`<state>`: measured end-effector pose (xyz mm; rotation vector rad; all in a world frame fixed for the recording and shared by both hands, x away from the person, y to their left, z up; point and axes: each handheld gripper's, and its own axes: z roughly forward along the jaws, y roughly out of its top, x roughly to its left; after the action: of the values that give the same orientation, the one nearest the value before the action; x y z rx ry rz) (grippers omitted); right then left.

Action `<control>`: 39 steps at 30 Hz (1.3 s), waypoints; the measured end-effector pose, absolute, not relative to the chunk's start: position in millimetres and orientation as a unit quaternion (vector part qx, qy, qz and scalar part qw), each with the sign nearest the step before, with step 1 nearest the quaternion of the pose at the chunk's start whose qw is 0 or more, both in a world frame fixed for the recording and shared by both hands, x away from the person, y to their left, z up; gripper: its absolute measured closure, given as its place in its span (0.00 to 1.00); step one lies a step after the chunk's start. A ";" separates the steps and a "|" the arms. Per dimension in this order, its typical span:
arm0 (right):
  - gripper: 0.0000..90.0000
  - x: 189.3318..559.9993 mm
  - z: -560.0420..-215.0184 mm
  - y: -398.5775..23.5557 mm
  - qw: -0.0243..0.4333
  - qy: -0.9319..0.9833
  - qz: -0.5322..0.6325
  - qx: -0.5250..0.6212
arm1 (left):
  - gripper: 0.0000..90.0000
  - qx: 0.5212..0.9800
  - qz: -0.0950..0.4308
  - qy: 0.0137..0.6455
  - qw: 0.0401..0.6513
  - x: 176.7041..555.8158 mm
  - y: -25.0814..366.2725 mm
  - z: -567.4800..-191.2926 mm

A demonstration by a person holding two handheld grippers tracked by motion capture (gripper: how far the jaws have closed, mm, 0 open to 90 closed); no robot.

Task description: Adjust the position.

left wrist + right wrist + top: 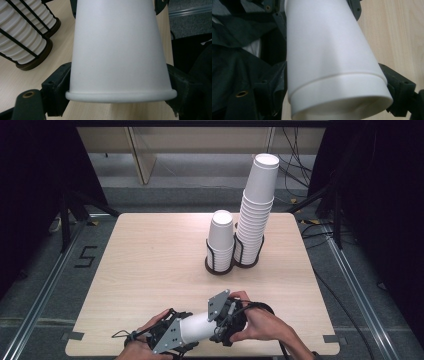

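Note:
A white paper cup (pixel 196 327) lies on its side just above the table's front edge, held between both grippers. My left gripper (pixel 181 334) is shut on its wide rim end (pixel 120 95), with a black jaw pressed to each side. My right gripper (pixel 220 322) comes from the opposite side and is shut on the cup's other end (pixel 332 62), where a faint ridge circles the wall. A hand wraps each gripper.
Two stacks of white cups stand in black wire holders at the table's far middle: a short stack (pixel 221 237) and, right of it, a tall leaning stack (pixel 257 205). Both holders (pixel 27 60) also appear in the left gripper view. The wooden table (pixel 150 260) is bare to the left.

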<state>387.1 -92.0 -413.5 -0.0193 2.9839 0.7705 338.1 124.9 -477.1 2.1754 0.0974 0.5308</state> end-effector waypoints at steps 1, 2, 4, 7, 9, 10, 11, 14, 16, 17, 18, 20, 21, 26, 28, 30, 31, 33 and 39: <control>0.20 385.7 -413.5 -89.9 0.041 0.970 0.239 -0.015 | 0.20 0.877 0.211 0.039 0.430 337.8 124.4 -476.2; 0.20 382.9 -413.3 -88.7 0.048 0.972 0.229 -0.013 | 0.20 0.881 0.210 0.038 0.423 337.4 123.7 -475.3; 0.21 383.4 -415.0 -84.7 0.070 0.973 0.215 -0.039 | 0.20 0.880 0.211 0.040 0.423 336.8 122.6 -475.8; 0.21 382.1 -417.6 -81.0 0.087 0.976 0.191 -0.058 | 0.20 0.883 0.208 0.039 0.420 337.4 122.1 -476.6; 0.21 379.6 -419.2 -77.8 0.094 0.977 0.179 -0.067 | 0.20 0.883 0.208 0.037 0.418 337.4 122.0 -476.6; 0.21 378.8 -419.8 -75.8 0.099 0.977 0.174 -0.074 | 0.20 0.884 0.206 0.037 0.418 337.0 120.9 -477.3; 0.21 376.4 -419.7 -75.4 0.098 0.979 0.169 -0.064 | 0.20 0.889 0.207 0.031 0.406 336.5 121.2 -476.1; 0.23 374.3 -420.4 -72.3 0.100 0.980 0.161 -0.067 | 0.20 0.891 0.206 0.028 0.403 335.8 119.8 -476.2; 0.23 373.9 -421.7 -71.0 0.103 0.980 0.155 -0.073 | 0.20 0.891 0.206 0.027 0.404 335.8 119.7 -476.2; 0.23 370.5 -422.3 -71.2 0.095 0.983 0.149 -0.051 | 0.20 0.892 0.205 0.025 0.402 335.9 120.0 -475.8; 0.24 371.5 -422.0 -71.0 0.102 0.982 0.145 -0.063 | 0.20 0.892 0.204 0.025 0.403 335.6 120.0 -476.0; 0.28 372.4 -422.4 -70.5 0.100 0.981 0.151 -0.070 | 0.21 0.892 0.203 0.023 0.402 335.2 119.8 -476.7; 0.29 371.0 -421.6 -71.9 0.096 0.983 0.144 -0.059 | 0.21 0.892 0.203 0.023 0.402 335.2 119.8 -476.7; 0.29 376.6 -422.4 -73.6 0.101 0.978 0.154 -0.094 | 0.18 0.886 0.196 0.027 0.419 335.6 119.6 -477.2; 0.29 381.2 -423.2 -74.5 0.098 0.973 0.174 -0.118 | 0.15 0.880 0.199 0.029 0.431 336.7 121.0 -478.9; 0.28 379.9 -422.1 -78.4 0.093 0.976 0.176 -0.092 | 0.11 0.869 0.192 0.039 0.454 338.7 123.9 -480.7; 0.28 382.8 -421.3 -79.4 0.088 0.972 0.188 -0.110 | 0.10 0.862 0.193 0.048 0.466 340.3 125.6 -481.1; 0.28 384.1 -418.2 -86.3 0.088 0.972 0.201 -0.083 | 0.10 0.848 0.186 0.064 0.491 343.1 130.7 -480.0; 0.28 395.0 -412.3 -100.4 0.046 0.954 0.285 -0.076 | 0.09 0.802 0.164 0.096 0.567 346.9 138.9 -474.7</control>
<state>395.0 -100.4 -412.3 -0.2335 2.9140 0.8696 346.9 138.9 -474.7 1.8843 0.2250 0.3855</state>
